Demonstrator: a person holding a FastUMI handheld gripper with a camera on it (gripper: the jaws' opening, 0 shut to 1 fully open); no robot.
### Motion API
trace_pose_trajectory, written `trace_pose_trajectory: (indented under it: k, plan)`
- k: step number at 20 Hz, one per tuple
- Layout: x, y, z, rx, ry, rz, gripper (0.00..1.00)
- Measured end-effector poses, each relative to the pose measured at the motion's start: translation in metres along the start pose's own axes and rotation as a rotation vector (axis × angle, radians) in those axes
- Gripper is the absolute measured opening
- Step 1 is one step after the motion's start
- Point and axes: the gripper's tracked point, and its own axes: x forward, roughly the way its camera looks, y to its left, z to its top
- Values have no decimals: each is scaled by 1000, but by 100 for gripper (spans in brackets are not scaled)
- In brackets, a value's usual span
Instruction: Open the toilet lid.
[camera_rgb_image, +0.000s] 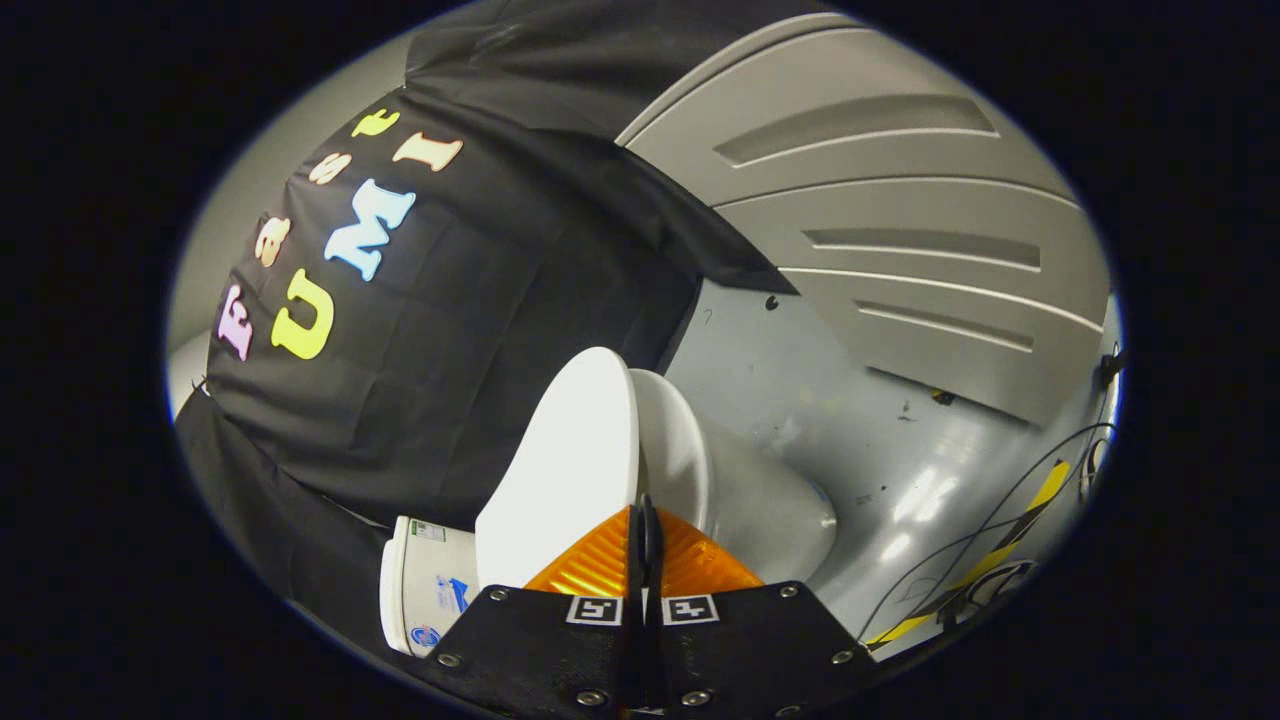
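1. The floor (880, 470) and the ribbed grey panel (900, 230) far to the right are the largest things here. They slope steeply, so I judge the tool is rolled over to reach the toilet sideways.
2. The toilet (760, 500) stands just ahead of the fingers. Its bowl sits to the right on the floor, and its cistern (425, 590) is to the near left against the black cloth wall.
3. The toilet lid (565, 460) is just beyond the fingertips, slightly left. A slim gap separates it from the seat rim (675, 450), so it looks partly lifted and the job is not finished.
4. The gripper (645, 520) has its fingers drawn together to a thin slit with nothing held between them. The tips lie at the seam between lid and rim, which suits levering rather than pinching.
5. Cables (990, 530) and striped tape (1040, 500) lie on the floor to the right, well apart from the toilet.
6. The cistern carries a small label and a blue mark, both too small to read.
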Motion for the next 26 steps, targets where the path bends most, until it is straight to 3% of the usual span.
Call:
trace_pose_trajectory:
  k: [4,9,14,17,26]
  plan:
    - [-15,25,10,-7,-34,2,0]
    - [-35,63,23,-150,-79,14,0]
    - [-57,106,30,-212,-134,33,0]
    - [-71,140,31,-232,-183,85,0]
    - [-109,237,18,-662,-307,100,0]
